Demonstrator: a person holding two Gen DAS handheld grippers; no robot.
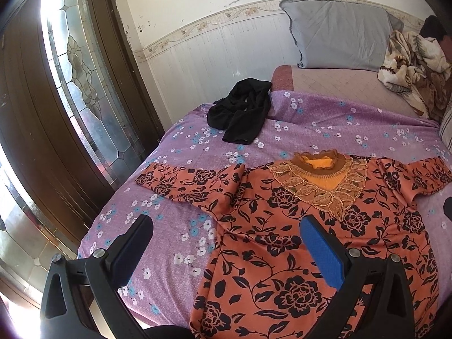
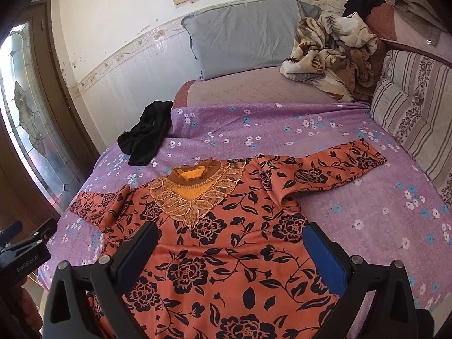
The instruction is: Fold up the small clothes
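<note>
Orange flowered top (image 2: 220,243) spread flat on purple bedsheet (image 2: 353,220), left gripper (image 1: 226,243) and right gripper (image 2: 230,251) both gaping above it, empty; likely to bunch if slippery cloth gets pinched off-centre.

Top (image 2: 214,254): orange, black rose-and-leaf print, tan embroidered collar over yellow. Bedsheet (image 2: 353,226): purple, small white and blue flowers. Far left garment (image 1: 243,113): plain black. Far pillow (image 1: 339,34): grey. Right cushion (image 2: 409,118): beige, brown stripes. Blanket (image 2: 325,56): cream-brown floral.
</note>
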